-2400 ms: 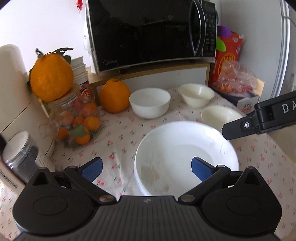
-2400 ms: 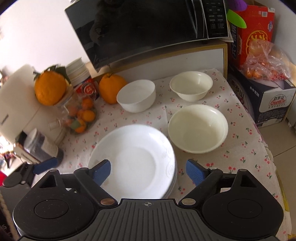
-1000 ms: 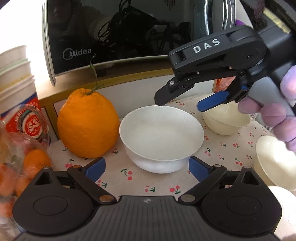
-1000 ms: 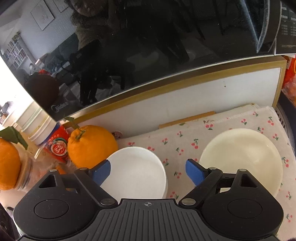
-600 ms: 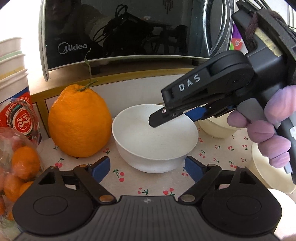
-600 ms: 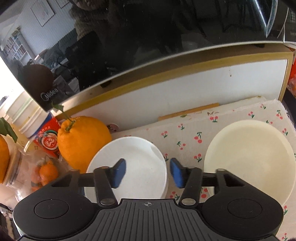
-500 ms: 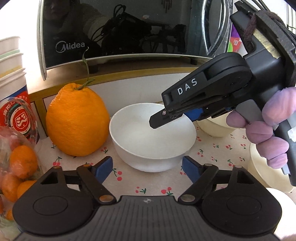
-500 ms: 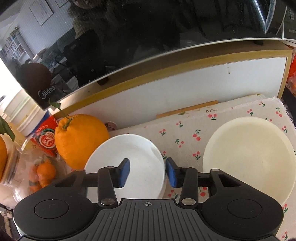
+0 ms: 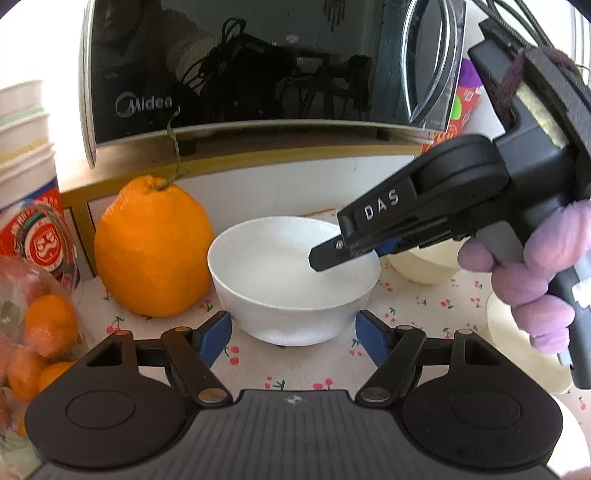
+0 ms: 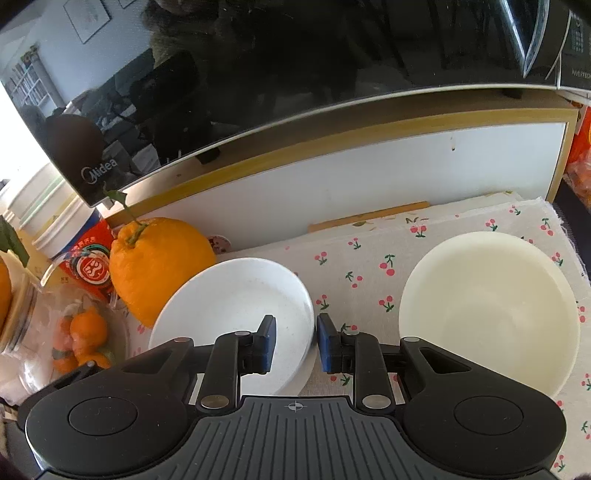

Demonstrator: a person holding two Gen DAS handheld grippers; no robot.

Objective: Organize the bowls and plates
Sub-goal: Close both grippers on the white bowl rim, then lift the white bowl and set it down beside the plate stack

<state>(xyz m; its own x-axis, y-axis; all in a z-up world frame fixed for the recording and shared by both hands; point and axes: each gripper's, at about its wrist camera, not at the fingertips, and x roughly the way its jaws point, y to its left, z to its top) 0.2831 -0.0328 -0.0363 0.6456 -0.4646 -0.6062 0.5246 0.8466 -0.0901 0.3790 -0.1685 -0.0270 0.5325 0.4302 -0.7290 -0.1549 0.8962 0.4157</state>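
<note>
White bowl (image 10: 236,314): my right gripper (image 10: 293,345) is narrowing astride its rim (not yet pinching); left gripper (image 9: 293,332) is waiting spread.

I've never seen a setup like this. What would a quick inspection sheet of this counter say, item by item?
Surface: cherry-print cloth covers the counter.
Job's things: white bowl upright beside the large orange; cream bowl to its right, apart from it.
Clutter: jar of small oranges, stacked paper cups.
Grippers: right tool has its blue pads either side of the white bowl's right rim, with a small gap left; a purple-gloved hand holds it. Left tool is open, in front of the white bowl, not touching it.
Cables: black cords above the right tool.
Surroundings: black Midea microwave on a shelf behind.
</note>
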